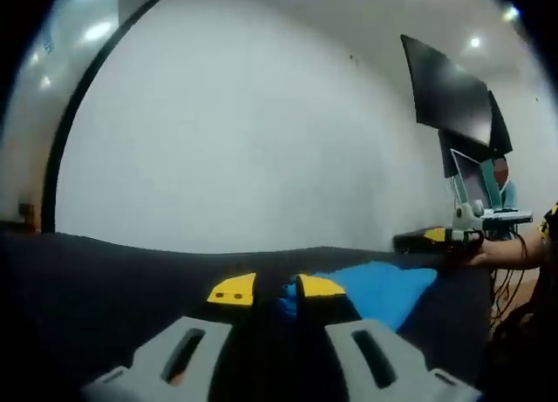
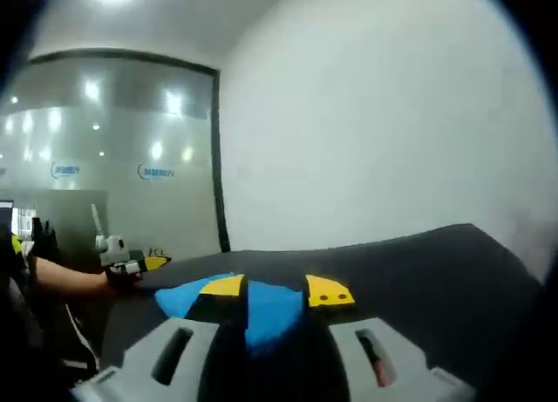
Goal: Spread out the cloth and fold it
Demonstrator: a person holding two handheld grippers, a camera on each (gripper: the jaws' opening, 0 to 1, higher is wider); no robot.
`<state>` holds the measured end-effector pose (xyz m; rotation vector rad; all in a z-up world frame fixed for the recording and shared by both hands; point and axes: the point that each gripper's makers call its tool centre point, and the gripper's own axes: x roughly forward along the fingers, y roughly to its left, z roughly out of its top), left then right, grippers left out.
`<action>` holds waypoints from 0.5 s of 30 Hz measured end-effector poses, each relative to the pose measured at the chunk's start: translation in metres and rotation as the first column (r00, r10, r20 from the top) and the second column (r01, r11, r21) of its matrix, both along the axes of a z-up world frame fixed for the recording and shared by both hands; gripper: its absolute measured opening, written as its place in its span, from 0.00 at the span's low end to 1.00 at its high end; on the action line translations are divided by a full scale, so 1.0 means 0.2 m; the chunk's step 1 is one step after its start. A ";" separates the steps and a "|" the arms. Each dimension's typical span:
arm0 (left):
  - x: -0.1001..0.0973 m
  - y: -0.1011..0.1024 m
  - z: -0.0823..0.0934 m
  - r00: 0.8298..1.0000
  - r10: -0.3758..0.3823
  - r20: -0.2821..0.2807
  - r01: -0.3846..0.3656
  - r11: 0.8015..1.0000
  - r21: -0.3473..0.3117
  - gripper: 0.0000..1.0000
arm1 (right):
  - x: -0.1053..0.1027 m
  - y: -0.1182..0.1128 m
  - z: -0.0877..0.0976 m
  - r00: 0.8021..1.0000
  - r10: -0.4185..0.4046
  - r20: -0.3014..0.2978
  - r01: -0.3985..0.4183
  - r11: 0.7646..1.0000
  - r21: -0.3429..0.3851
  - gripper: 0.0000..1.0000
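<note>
Blue cloth (image 1: 384, 290) on the dark table (image 1: 105, 280) — bright, plain, one solid colour. In the left gripper view it lies low and mostly flat on the tabletop, stretching away to the right into a pointed corner, with its near edge bunched up in a small ruffle. In the right gripper view the same cloth (image 2: 261, 310) runs up the middle and fans out to the left — another flat, pointed corner resting on the dark surface. No pattern or print can be made out; the far edges look crisp against the table.
</note>
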<state>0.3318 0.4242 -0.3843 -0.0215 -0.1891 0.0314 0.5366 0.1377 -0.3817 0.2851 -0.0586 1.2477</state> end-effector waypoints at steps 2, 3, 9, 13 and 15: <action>0.00 0.01 0.00 1.000 0.011 0.011 -0.011 1.000 0.003 0.21 | -0.04 0.02 0.00 0.999 0.030 0.032 -0.030 0.999 -0.020 0.19; 0.00 0.01 0.01 1.000 0.015 0.013 -0.015 1.000 0.004 0.21 | -0.06 0.04 -0.01 0.997 0.052 0.059 -0.050 0.998 -0.037 0.21; 0.02 0.01 -0.04 0.999 -0.008 -0.045 0.008 1.000 -0.002 0.20 | -0.10 0.08 -0.07 0.993 0.067 0.100 -0.054 0.990 -0.127 0.19; 0.03 0.04 -0.05 0.999 0.003 -0.048 -0.003 1.000 -0.004 0.20 | -0.13 0.09 -0.06 0.993 0.076 0.089 -0.065 0.991 -0.119 0.13; 0.03 0.07 -0.05 0.999 0.005 -0.048 -0.005 1.000 -0.008 0.20 | -0.13 0.08 -0.04 0.993 0.084 0.088 -0.075 0.993 -0.095 0.13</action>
